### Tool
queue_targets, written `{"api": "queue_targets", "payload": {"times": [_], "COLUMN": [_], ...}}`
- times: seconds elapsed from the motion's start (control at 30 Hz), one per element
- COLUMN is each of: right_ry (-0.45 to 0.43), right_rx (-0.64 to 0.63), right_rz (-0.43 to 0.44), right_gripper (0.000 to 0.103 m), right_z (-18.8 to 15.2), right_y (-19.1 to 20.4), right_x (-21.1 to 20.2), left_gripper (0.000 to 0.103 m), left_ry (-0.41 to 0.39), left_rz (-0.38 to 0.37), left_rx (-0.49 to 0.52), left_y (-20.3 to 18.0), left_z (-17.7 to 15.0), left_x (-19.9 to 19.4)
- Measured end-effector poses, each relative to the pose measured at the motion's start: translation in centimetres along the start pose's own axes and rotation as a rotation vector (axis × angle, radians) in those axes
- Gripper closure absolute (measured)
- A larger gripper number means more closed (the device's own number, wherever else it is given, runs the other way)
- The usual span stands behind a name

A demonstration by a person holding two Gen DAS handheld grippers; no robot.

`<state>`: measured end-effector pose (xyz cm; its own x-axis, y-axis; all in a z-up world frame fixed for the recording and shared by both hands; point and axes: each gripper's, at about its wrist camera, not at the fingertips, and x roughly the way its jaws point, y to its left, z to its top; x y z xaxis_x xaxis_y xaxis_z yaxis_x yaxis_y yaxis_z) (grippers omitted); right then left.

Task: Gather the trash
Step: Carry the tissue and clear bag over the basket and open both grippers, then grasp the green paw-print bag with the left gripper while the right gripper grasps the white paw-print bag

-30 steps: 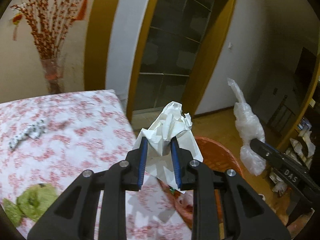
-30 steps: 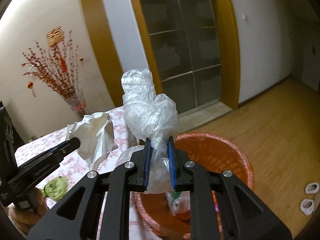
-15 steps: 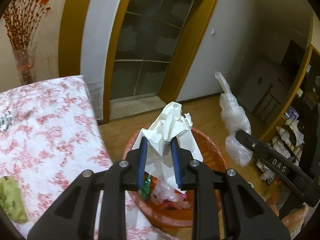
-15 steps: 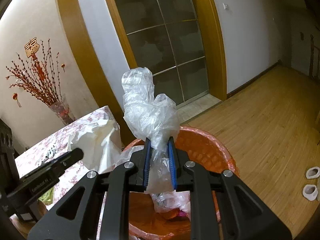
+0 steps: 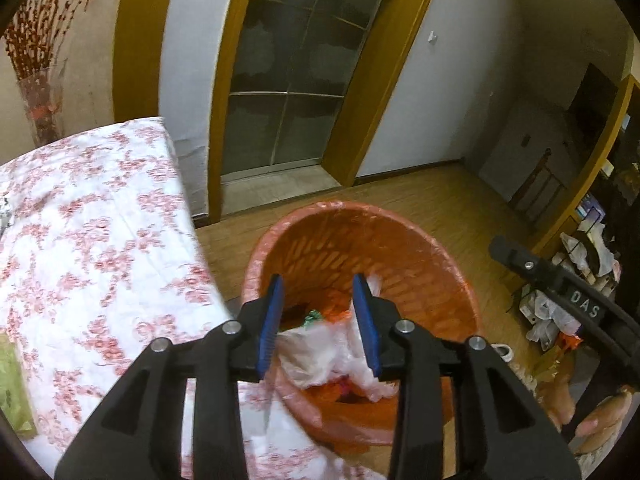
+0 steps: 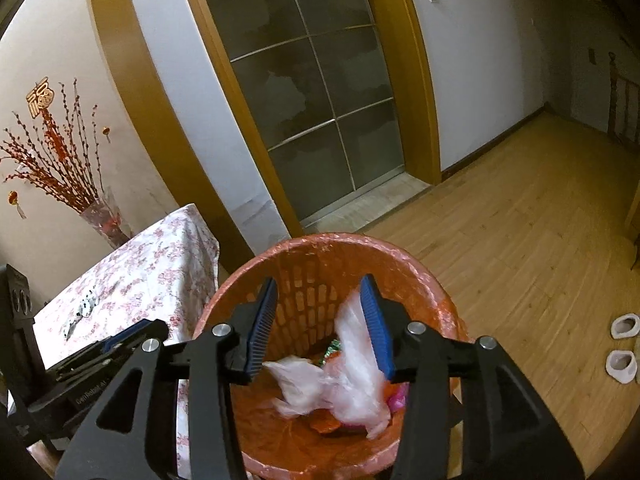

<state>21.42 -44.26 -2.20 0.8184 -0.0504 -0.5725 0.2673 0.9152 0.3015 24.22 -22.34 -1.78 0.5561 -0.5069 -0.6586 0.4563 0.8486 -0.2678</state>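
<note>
Beside floral tablecloth (image 5: 92, 240), orange bin (image 5: 420, 248), wood floor (image 6: 520, 240)

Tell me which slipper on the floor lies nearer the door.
The upper white slipper in the right wrist view; the other slipper lies below it, nearer the camera.

One orange trash basket (image 6: 404, 264), one floral-clothed table (image 5: 92, 240), one vase (image 6: 105, 220), two tools.

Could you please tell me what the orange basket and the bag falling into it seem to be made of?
Orange basket: probably rigid moulded plastic, given its slotted lattice wall; a thin film liner appears to cover its rim. Bag: thin translucent plastic film, crumpled and slightly glossy, though motion-blurred.
</note>
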Motion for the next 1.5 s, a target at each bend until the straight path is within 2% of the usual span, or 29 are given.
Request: {"api": "queue_targets", "payload": {"times": [0.2,0.37,0.53,0.7,0.9,1.13,1.17,1.23,1.27,1.3,1.33,1.5], "right_ry": [-0.007,-0.009,0.019,0.056,0.093,0.139,0.144,0.151,0.154,0.157,0.161,0.179], "right_rx": [-0.030,-0.087,-0.131,-0.192,-0.269,-0.351,-0.360,-0.372,-0.377,-0.381,-0.386,-0.418], "right_rz": [-0.019,-0.006,0.040,0.101,0.167,0.211,0.215,0.220,0.223,0.227,0.230,0.254], "right_gripper": [0.057,0.053,0.053,0.053,0.053,0.053,0.053,0.053,0.053,0.053,0.053,0.053], "right_z": [-0.2,-0.8,-1.7,-3.1,-4.9,-6.6,-6.8,-7.0,-7.1,-7.2,-7.3,-8.0], "right_y": [0.6,2.7,5.4,9.3,14.1,18.1,18.5,19.0,19.3,19.6,20.0,22.5], "right_x": [-0.5,-0.6,-0.3,0.2,0.5,0.7,0.8,0.7,0.8,0.8,0.9,1.4], "left_gripper": [0.058,0.053,0.048,0.047,0.045,0.045,0.046,0.056,0.063,0.076,0.082,0.087], "left_ry": [-0.026,-0.058,-0.091,-0.069,-0.014,0.067,0.086,0.110,0.101,0.099,0.097,0.060], "left_rz": [0.081,0.182,0.304,0.418,0.448,0.432,0.426,0.426,0.446,0.441,0.434,0.444], "left_rx": [0.014,0.047,0.035,-0.024,-0.084,-0.092,-0.092,-0.089,-0.069,-0.065,-0.072,-0.125], "left_y": [2.4,5.6,11.0,17.0,22.1,23.9,24.1,24.2,23.9,23.8,23.8,25.2], "left_z": [-0.5,-1.4,-3.2,-5.3,-7.8,-9.4,-9.6,-9.9,-10.0,-10.0,-9.9,-9.4], "left_x": [-2.4,-5.6,-10.4,-14.2,-16.3,-15.3,-14.9,-14.2,-14.2,-14.1,-14.2,-15.2]}}
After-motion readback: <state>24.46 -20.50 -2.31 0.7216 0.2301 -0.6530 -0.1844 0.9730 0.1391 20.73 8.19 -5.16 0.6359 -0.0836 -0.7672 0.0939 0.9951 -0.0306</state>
